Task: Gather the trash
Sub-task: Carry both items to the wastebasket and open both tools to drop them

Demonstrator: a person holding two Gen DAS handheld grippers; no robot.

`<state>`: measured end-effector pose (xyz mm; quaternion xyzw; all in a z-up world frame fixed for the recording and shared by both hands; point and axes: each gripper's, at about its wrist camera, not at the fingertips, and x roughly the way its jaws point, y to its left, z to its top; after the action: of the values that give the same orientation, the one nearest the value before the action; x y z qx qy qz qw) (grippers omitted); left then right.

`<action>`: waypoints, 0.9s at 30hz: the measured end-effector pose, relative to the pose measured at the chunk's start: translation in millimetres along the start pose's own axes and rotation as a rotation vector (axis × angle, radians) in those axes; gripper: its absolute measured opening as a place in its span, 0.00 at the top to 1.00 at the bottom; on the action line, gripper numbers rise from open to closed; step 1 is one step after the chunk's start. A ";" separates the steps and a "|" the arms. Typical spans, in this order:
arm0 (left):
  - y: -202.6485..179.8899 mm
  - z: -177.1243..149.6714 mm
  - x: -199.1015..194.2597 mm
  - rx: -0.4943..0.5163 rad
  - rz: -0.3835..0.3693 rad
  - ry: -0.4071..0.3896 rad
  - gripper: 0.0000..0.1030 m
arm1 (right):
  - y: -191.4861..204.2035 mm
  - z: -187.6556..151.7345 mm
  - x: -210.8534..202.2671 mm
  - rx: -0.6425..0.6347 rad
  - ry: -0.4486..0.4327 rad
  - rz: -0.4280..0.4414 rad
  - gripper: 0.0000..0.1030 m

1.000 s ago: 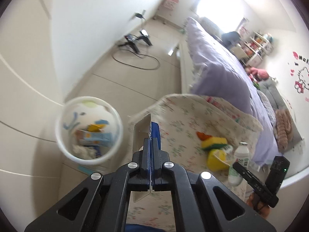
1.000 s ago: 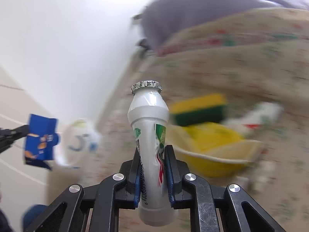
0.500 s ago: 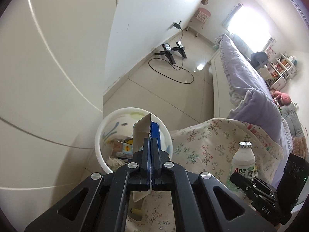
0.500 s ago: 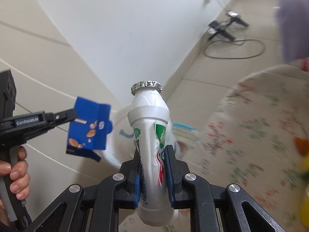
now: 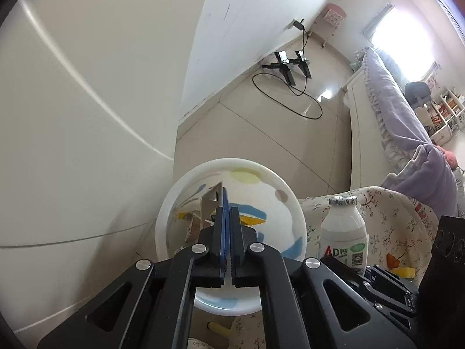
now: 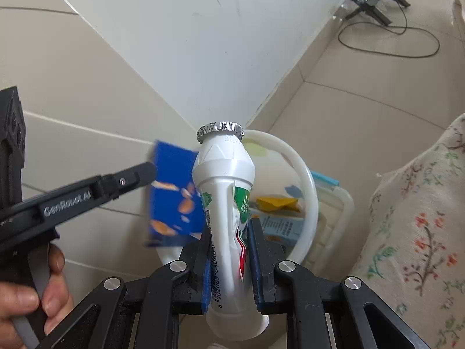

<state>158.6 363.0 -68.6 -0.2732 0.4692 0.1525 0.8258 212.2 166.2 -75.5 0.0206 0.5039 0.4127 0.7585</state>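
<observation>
you are at the drop-off: your left gripper is clamped on the blue wrapper over the white bin, your right gripper pinches the bottle at the bin's 3 o'clock, so next part the left jaws.

Daylight floods in from a blown-out window at upper right, glinting off the floor tiles. Fisheye distortion bends the wall lines, and the blue wrapper is motion-blurred.
</observation>
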 end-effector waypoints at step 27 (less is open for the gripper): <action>-37.0 -37.6 -56.5 0.048 -0.068 0.053 0.66 | -3.1 -33.1 -61.4 0.026 -0.060 -0.054 0.61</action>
<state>122.5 311.2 -24.2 -0.2730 0.4850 0.1059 0.8241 178.9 111.7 -47.3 0.0293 0.4866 0.3848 0.7837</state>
